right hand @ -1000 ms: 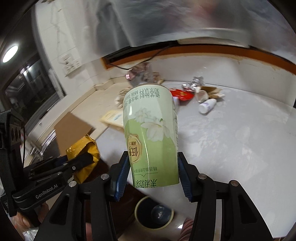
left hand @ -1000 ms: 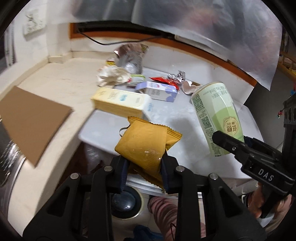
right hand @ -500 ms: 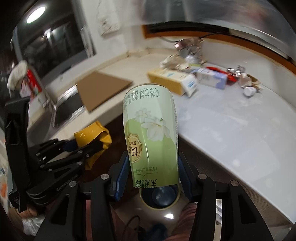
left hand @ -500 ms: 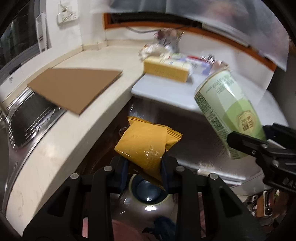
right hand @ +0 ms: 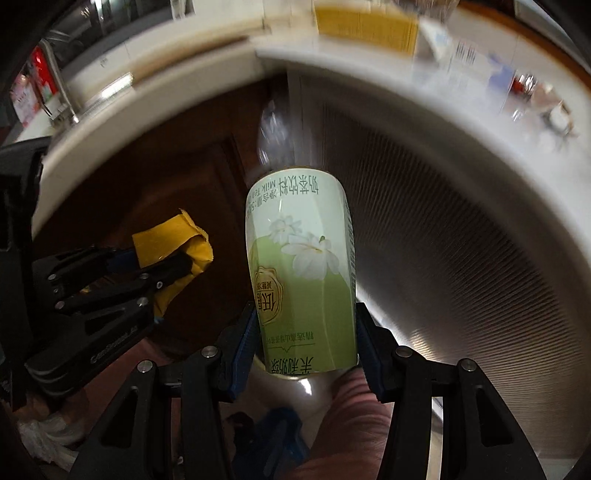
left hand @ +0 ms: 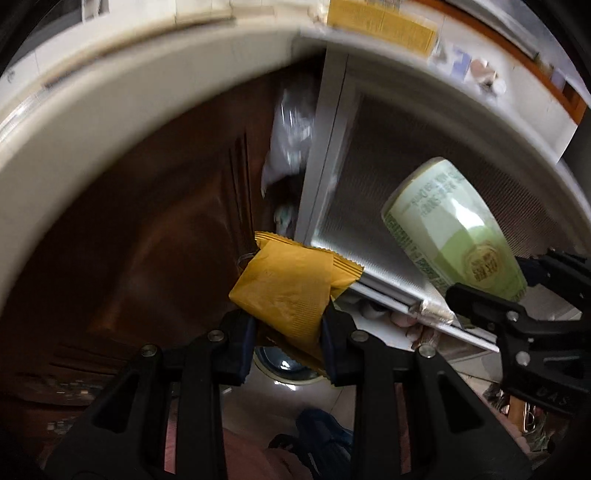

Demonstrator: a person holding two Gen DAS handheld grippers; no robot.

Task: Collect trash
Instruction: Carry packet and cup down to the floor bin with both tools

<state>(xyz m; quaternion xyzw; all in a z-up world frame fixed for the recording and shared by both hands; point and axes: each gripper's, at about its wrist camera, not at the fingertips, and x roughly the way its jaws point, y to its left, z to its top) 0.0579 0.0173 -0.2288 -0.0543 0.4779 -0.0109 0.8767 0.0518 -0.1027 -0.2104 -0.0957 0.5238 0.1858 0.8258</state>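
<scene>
The bin (left hand: 284, 369) sits on the floor directly below my left gripper (left hand: 288, 332), its rim showing just under the yellow packet (left hand: 291, 291) I have clamped there. My right gripper (right hand: 304, 350) clasps the green cup (right hand: 301, 273), long axis along the fingers, with the bin half hidden beneath its base.

the pale countertop (left hand: 110, 96) arcs high above and beyond the fingers in both wrist views, its rounded edge blurred. on it, up past the fingertips and a little to the right, lies a flat yellow box (left hand: 380, 22), seen too in the right wrist view (right hand: 365, 26). farther right of the box, small blurred scraps (left hand: 484, 74) of litter lie on the white slab (right hand: 480, 74); what they are cannot be told.
</scene>
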